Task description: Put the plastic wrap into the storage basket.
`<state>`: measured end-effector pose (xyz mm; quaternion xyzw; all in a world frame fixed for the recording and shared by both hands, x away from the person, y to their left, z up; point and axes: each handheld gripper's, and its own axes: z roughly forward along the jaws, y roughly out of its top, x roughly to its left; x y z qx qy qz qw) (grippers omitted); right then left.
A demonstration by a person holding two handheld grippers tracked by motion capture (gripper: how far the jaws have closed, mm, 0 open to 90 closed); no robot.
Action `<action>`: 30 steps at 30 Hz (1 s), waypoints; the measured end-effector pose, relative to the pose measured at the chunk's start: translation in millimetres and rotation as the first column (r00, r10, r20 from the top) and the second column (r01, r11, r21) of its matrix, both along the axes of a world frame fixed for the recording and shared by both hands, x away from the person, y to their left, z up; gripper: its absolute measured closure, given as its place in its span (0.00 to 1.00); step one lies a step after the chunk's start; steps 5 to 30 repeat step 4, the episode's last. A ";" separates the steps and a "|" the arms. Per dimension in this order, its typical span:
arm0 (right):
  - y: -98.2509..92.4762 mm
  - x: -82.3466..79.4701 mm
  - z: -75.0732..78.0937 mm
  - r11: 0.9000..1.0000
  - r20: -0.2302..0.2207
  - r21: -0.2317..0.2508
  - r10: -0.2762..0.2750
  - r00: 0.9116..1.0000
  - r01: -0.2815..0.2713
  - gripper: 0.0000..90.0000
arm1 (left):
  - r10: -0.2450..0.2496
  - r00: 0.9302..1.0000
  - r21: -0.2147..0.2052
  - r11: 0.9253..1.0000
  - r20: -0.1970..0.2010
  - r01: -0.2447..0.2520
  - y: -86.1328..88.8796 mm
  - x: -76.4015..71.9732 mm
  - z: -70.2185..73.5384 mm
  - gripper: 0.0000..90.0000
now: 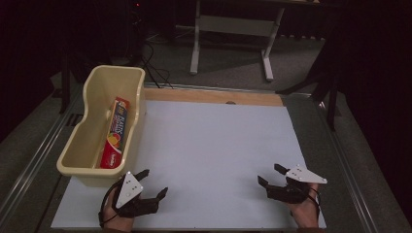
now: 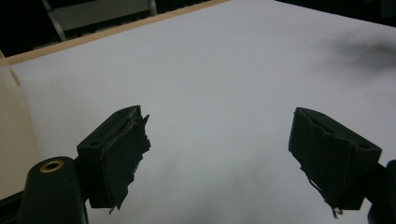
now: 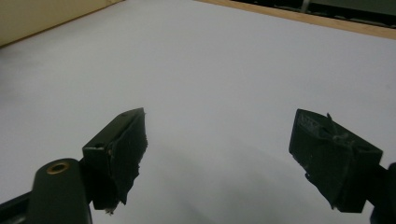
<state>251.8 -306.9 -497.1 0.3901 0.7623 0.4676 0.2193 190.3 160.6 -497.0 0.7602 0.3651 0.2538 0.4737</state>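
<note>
- At near edge of white board [image 1: 214, 145], both grippers are seen resting low, well apart, one per corner.
- L gripper [image 1: 153, 184]: held in the person's left hand [image 1: 114, 213], near-left corner, just beside the near end of the cream bin [image 1: 92, 121]. Jaws are spread wide; nothing btwn them. In left gripper view [image 2: 219, 154] bare white surface is seen btwn the two black pads [image 2: 119, 154], w/ torn padding edges noted.
- R gripper [image 1: 272, 175]: held in right hand [image 1: 306, 209], near-right corner, jaws pointed toward board centre. Jaws are spread wide, empty; confirmed in right gripper view [image 3: 217, 154], bare board btwn pads.
- Box [image 1: 115, 133] (red/blue/orange print, long, flat): found lying inside bin, leaned along the right wall, lengthwise. Not touched by either gripper; R gripper well apart from it.
- Bin is placed along left edge of board.
</note>
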 end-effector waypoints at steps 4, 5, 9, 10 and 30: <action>-2.6 1.3 -0.9 1.000 0.006 0.001 -0.012 1.000 0.012 0.20 | -0.002 1.000 0.010 1.000 -0.006 0.002 -2.7 1.7 -1.3 0.21; -2.6 1.3 -0.9 1.000 0.006 0.001 -0.012 1.000 0.012 0.20 | -0.002 1.000 0.010 1.000 -0.006 0.002 -2.7 1.7 -1.3 0.21; -2.6 1.3 -0.9 1.000 0.006 0.001 -0.012 1.000 0.012 0.20 | -0.002 1.000 0.010 1.000 -0.006 0.002 -2.7 1.7 -1.3 0.21; -2.6 1.3 -0.9 1.000 0.006 0.001 -0.012 1.000 0.012 0.20 | -0.002 1.000 0.010 1.000 -0.006 0.002 -2.7 1.7 -1.3 0.21; -2.6 1.3 -0.9 1.000 0.006 0.001 -0.012 1.000 0.012 0.20 | -0.002 1.000 0.010 1.000 -0.006 0.002 -2.7 1.7 -1.3 0.21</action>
